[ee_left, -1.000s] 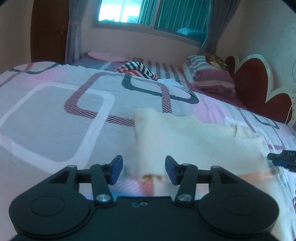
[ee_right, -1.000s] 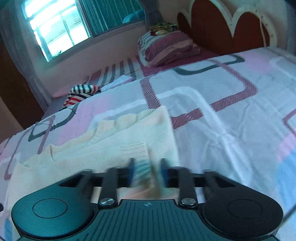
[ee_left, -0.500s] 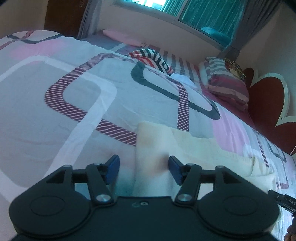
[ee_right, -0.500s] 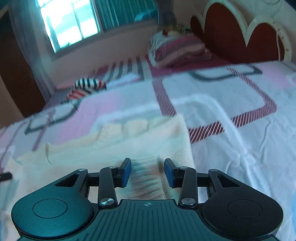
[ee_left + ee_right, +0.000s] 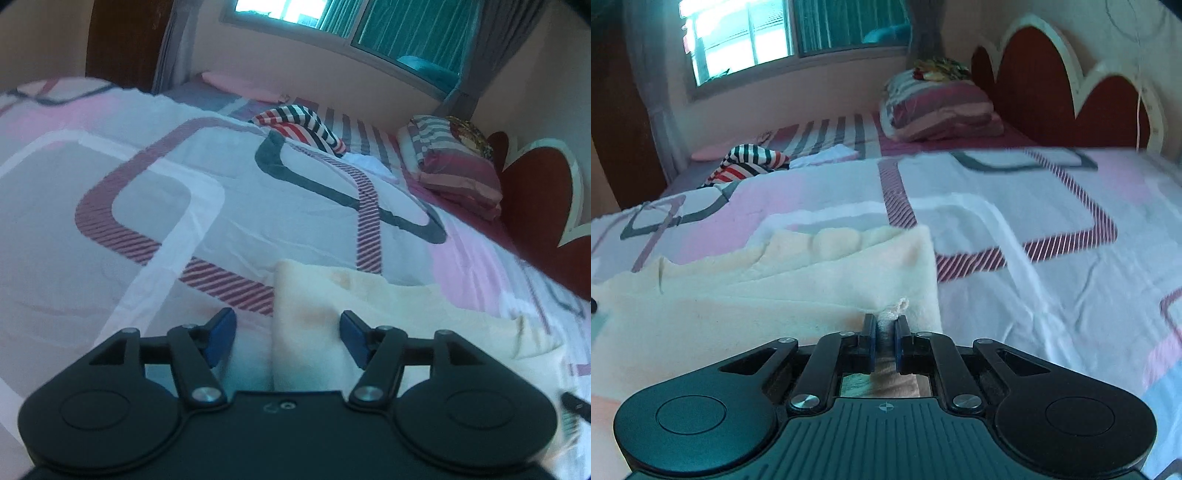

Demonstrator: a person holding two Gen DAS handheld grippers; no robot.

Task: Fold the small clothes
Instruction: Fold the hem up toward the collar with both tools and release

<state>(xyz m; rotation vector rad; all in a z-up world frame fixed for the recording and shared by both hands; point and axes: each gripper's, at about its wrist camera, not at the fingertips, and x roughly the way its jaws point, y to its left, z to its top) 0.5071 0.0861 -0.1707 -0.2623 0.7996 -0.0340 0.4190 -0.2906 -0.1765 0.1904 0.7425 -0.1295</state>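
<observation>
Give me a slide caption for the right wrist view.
Right gripper closing on the near edge of a cream garment spread on the patterned bedsheet.

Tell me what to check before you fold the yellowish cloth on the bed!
1. Right gripper pinching the cream cloth: ok, jaws closing with a bit of fabric bunched between the pads.
2. Left gripper holding the cloth's other end: not ok, jaws open, cloth edge between them.
3. Cloth lying flat: ok, mostly smooth.
4. Bedspread free beyond the cloth: ok.
5. Striped garment out of the way: ok, far off near the window.
</observation>
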